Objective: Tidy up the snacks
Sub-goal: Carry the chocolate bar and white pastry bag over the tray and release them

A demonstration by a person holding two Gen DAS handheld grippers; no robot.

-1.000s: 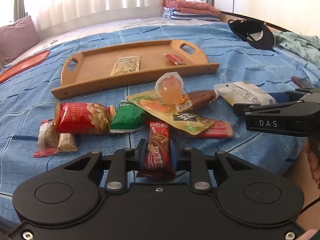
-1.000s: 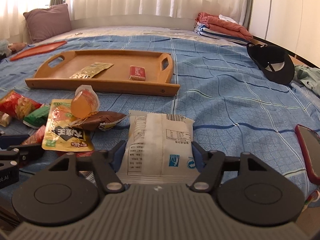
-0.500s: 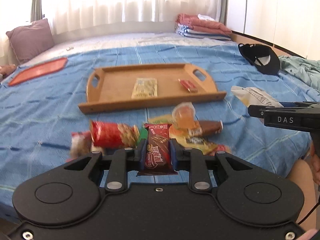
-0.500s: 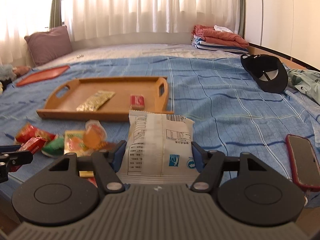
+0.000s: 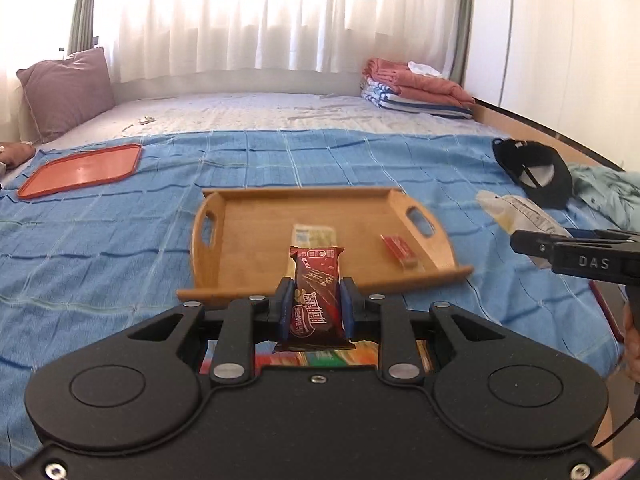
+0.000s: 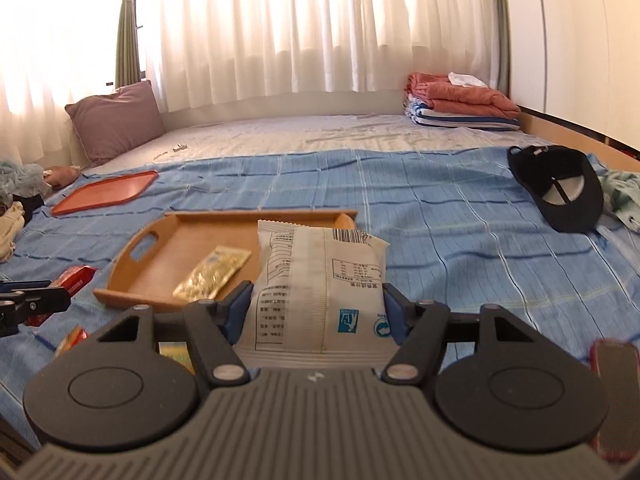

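Note:
My left gripper (image 5: 314, 300) is shut on a dark red chocolate bar (image 5: 315, 292), held in the air in front of the wooden tray (image 5: 256, 236). The tray lies on the blue bedspread and holds a yellow-green packet (image 5: 314, 236) and a small red packet (image 5: 398, 248). My right gripper (image 6: 316, 312) is shut on a white snack bag (image 6: 320, 284), also raised, near the tray's (image 6: 160, 256) right end. The yellow packet (image 6: 212, 274) shows in the right wrist view. The right gripper and its bag (image 5: 520, 216) show at the right of the left wrist view.
Loose snacks lie below the grippers near the bed's front edge (image 6: 74, 280). An orange lid (image 5: 80, 170) lies far left. A black cap (image 5: 536, 172) and clothes are at the right, folded towels (image 5: 416, 88) at the back, a red phone (image 6: 614, 364) near right.
Both grippers have risen and moved forward toward the tray with their snacks. The snack pile has dropped below the left gripper's view.

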